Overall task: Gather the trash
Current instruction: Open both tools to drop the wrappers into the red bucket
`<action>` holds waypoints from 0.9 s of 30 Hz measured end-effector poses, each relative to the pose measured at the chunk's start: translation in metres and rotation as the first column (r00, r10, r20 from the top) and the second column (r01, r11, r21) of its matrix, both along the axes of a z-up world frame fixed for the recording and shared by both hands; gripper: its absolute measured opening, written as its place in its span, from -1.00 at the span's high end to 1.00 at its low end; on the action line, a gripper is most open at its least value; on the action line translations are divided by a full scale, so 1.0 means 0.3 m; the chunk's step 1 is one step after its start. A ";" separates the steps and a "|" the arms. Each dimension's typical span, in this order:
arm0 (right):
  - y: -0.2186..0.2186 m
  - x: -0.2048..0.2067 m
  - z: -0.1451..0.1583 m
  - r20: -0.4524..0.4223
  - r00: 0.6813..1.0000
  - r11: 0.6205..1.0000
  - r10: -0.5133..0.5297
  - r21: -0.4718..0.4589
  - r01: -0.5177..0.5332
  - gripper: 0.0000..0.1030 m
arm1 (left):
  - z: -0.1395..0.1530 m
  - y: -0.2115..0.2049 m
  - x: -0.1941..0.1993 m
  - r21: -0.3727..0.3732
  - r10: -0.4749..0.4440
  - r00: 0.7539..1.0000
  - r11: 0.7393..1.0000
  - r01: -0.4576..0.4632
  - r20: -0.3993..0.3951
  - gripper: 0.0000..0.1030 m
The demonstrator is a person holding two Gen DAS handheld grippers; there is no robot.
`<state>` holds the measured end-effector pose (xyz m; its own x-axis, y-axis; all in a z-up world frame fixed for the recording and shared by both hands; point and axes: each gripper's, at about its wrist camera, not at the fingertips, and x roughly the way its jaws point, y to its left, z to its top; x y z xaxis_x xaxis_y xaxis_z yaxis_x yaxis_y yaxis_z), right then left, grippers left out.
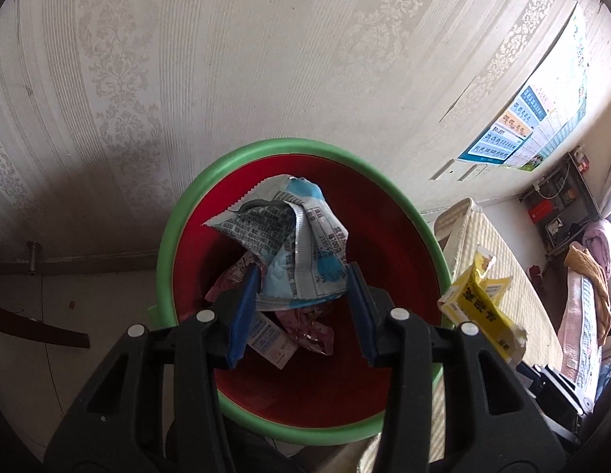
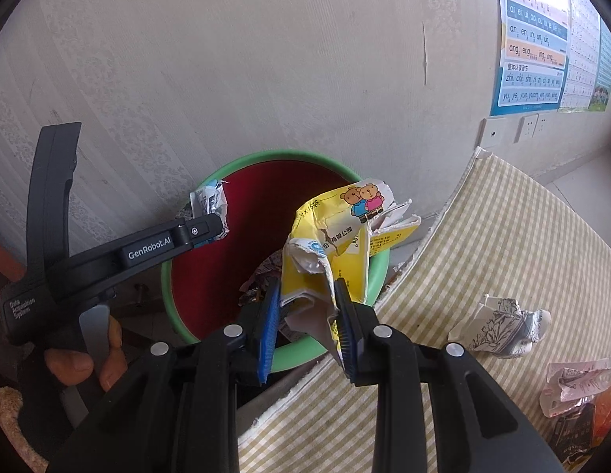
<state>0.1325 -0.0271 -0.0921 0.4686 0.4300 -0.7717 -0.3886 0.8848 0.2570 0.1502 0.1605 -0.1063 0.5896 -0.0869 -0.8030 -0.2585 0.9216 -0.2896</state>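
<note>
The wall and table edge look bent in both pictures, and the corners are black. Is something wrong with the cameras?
No fault: it is fisheye distortion. In the left wrist view the wall stripes bow outward around the bin; in the right wrist view the table edge curves and the poster leans. The black corners are the lens rim. Daylight is soft, with no strong glare, and the nearby wrappers stay sharp.

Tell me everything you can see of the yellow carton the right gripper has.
The yellow carton is a torn, crumpled paperboard box, printed with two cartoon bears and Chinese text, white inside where ripped. The right gripper has its blue-padded jaws shut on the lower end, holding it roughly upright, flaps splayed above. It hangs at the green rim of the red bin, beside the checked tablecloth, touching only the jaws as far as shows.
</note>
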 end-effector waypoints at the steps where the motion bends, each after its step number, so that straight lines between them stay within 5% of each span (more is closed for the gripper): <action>1: 0.007 0.002 -0.001 0.000 1.000 1.000 0.003 -0.001 -0.003 0.48 | -0.003 0.001 0.003 0.002 -0.001 1.000 1.000 0.001 -0.002 0.17; 6: 0.044 0.007 -0.008 0.000 1.000 1.000 0.015 -0.003 -0.015 0.42 | -0.032 0.026 0.020 -0.047 0.017 0.999 0.999 -0.019 -0.044 0.15; 9: 0.043 0.023 -0.022 -0.003 1.000 1.000 0.006 -0.001 -0.006 0.17 | -0.030 0.036 0.014 -0.068 0.034 0.999 0.997 -0.036 -0.029 -0.37; 19: -0.115 -0.080 0.033 0.015 0.995 0.994 -0.101 0.044 0.101 0.05 | -0.033 0.036 0.013 -0.063 0.041 0.998 0.997 -0.043 -0.037 -0.38; 27: -0.401 -0.351 0.031 0.008 0.960 0.960 -0.281 0.017 0.281 -0.12 | -0.037 0.028 0.020 -0.050 0.029 0.998 0.998 -0.032 -0.060 -0.38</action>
